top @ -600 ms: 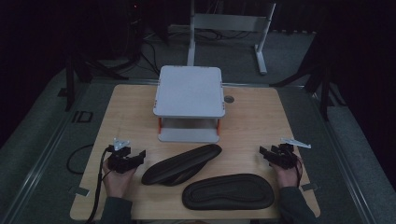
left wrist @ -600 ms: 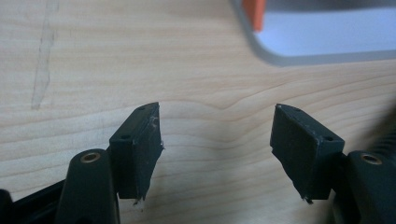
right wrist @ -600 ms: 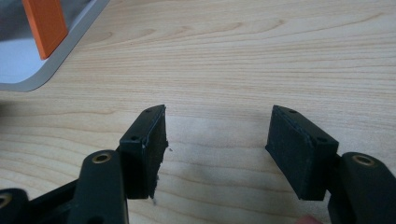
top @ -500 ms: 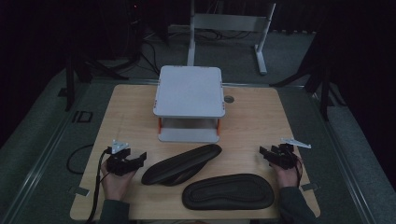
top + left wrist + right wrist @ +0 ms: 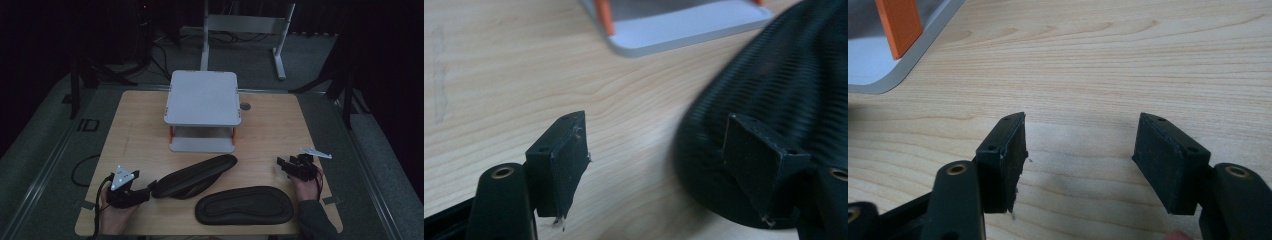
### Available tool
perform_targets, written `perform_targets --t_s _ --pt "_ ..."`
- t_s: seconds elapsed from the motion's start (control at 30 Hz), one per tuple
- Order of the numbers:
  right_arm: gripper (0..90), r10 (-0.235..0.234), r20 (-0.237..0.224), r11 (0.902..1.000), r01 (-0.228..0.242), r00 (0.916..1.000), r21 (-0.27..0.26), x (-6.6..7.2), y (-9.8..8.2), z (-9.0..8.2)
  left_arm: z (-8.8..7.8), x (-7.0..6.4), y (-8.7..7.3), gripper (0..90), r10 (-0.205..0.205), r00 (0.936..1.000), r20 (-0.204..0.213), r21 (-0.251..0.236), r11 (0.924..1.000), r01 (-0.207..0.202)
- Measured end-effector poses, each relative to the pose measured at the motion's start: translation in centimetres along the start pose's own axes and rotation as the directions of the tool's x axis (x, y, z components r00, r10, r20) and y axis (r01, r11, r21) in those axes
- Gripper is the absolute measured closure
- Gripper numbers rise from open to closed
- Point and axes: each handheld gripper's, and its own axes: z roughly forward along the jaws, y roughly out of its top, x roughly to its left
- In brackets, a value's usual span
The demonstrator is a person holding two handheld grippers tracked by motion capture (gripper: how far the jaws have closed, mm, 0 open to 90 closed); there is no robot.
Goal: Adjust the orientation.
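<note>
Left gripper [image 5: 656, 170] released at the rear insole's [image 5: 195, 176] left tip, ribbed texture visible close-up. Right gripper [image 5: 1080, 165] released over bare table [image 5: 1128, 60]; high view adds front insole [image 5: 244, 205].

Both tools gape wide (nothing gripped): left tool [image 5: 150, 189] low, right tool [image 5: 284, 163] level.

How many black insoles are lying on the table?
2. One insole lies slanted in front of the grey stand, its end at the left gripper. The other insole lies flat near the table's front edge.
</note>
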Motion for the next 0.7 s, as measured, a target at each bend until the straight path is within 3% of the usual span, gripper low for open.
perform_targets --t_s 0.1,0.17,0.27,0.33,0.37,0.4,0.43,0.63,0.7 --pt "37.3 0.0 0.0 1.0 0.0 1.0 0.001 0.0 0.0 0.0 -0.8 -1.1 0.3 26.6 0.061 0.9971 0.046 -0.036 0.9976 -0.059" --pt "37.3 0.0 0.0 1.0 0.0 1.0 0.003 0.0 0.0 0.0 -0.9 -1.4 0.4 26.5 0.077 0.9952 0.06 -0.04 0.9964 -0.074" --pt "37.3 -0.002 0.0 1.0 0.002 1.0 0.003 0.0 0.0 0.1 -0.8 -2.7 0.8 26.5 0.154 0.9811 0.116 -0.053 0.9874 -0.149" --pt "37.3 -0.001 0.0 1.0 0.001 1.0 0.003 0.0 0.0 0.1 -0.8 -2.7 0.8 26.5 0.154 0.9811 0.116 -0.053 0.9874 -0.149" --pt "37.3 0.0 0.0 1.0 0.0 1.0 0.003 0.0 0.0 0.1 -0.8 -3.8 0.9 26.5 0.208 0.9667 0.15 -0.057 0.9779 -0.201" --pt "37.3 0.0 0.0 1.0 0.0 1.0 0.003 0.0 0.0 0.1 -0.8 -3.8 0.9 26.4 0.208 0.9667 0.15 -0.057 0.9779 -0.201" --pt "37.2 0.0 0.001 1.0 0.0 1.0 0.003 0.0 0.0 0.1 -0.5 -4.4 0.9 26.4 0.235 0.9581 0.164 -0.046 0.972 -0.23" --pt "37.2 -0.001 0.0 1.0 0.001 1.0 0.003 0.0 0.0 0.1 0.6 -5.2 0.6 25.6 0.274 0.9471 0.168 0.008 0.9603 -0.279" --pt "37.2 -0.001 0.001 1.0 0.001 1.0 0.003 0.0 0.0 0.1 1.1 -5.2 0.6 27.5 0.271 0.9508 0.15 0.029 0.96 -0.278"
